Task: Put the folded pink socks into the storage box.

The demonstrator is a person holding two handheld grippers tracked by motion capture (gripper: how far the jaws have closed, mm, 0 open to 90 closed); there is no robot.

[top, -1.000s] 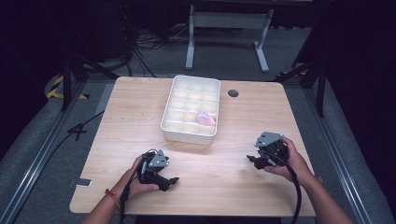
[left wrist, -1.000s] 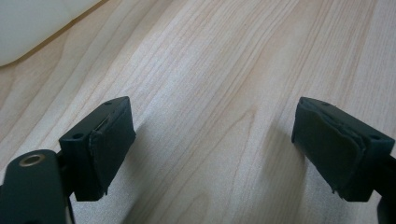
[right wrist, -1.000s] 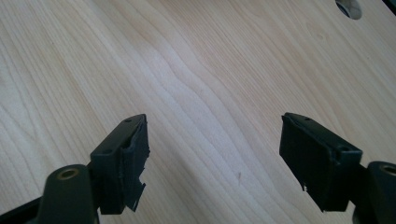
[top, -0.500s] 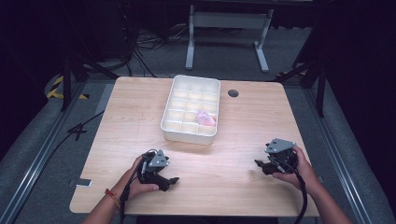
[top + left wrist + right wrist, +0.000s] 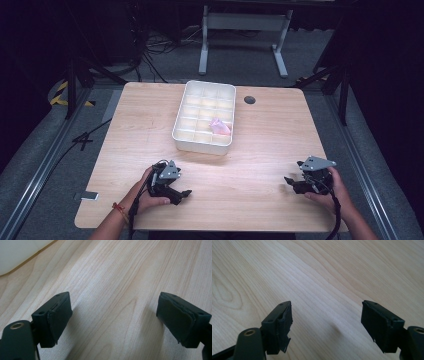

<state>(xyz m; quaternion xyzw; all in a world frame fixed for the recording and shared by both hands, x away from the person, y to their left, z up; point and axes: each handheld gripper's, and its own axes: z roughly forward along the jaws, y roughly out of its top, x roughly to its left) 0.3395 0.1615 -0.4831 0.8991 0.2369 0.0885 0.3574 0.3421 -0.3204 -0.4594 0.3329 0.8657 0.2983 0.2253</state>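
Left gripper (image 5: 186,193): jaws wide apart, nothing between them, low over bare wood at the near left of the table (image 5: 260,150); in the left gripper view its pads (image 5: 60,317) frame plain wood grain, with a white corner of the tray (image 5: 17,252) at the upper left. Right gripper (image 5: 288,180): jaws likewise wide and empty, held at the near right of the table, its pads (image 5: 284,322) over bare wood in the right gripper view. Hands (image 5: 145,192) grip both tools from the near edge. Thing nearest to the work: a pink item (image 5: 220,126), small and crumpled-looking, lying in a compartment on the right side of the white divided tray (image 5: 202,145), toward its near end; its make cannot be told. Tray stands at the table's middle, well apart from both grippers. Judged step: an approach to the tray, not yet begun in earnest. To do it well, bring one gripper in from above, jaws lined up with the compartment walls so that the pads pass either side of the pink item, and close gently, since it looks soft. Surroundings: a dark round grommet (image 5: 249,100) beside the tray's far right corner; a grey stand (image 5: 242,30) and cables (image 5: 150,50) on the floor beyond. Obstructions: the tray's walls and dividers alone; the wood between is free.
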